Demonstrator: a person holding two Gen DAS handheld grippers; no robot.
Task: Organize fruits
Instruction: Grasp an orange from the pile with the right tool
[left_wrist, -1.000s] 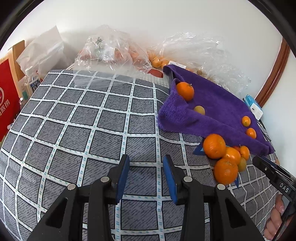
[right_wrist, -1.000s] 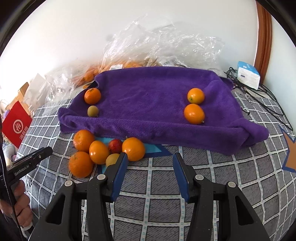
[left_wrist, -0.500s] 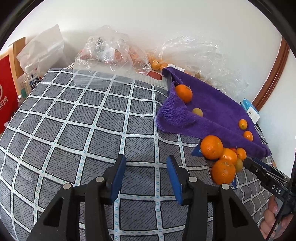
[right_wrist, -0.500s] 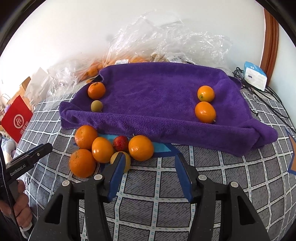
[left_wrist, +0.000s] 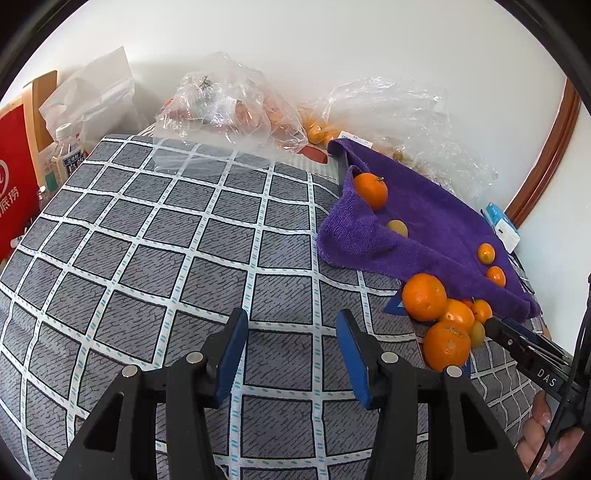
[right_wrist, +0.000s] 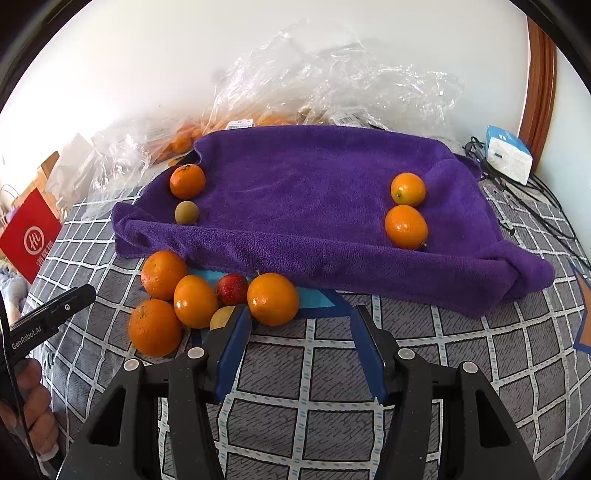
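The right gripper (right_wrist: 299, 334) hangs low over the checked cover (right_wrist: 332, 369), jaws spread and empty, just near of the loose fruit pile (right_wrist: 207, 299). Its left jaw stands beside the small yellow fruit (right_wrist: 221, 317), with the big orange (right_wrist: 272, 298) just ahead, likely the next pick. Four fruits already sit on the purple towel (right_wrist: 303, 192), seemingly sorted to its two ends. The left gripper (left_wrist: 291, 350), jaws also spread and empty, waits well left of the pile.
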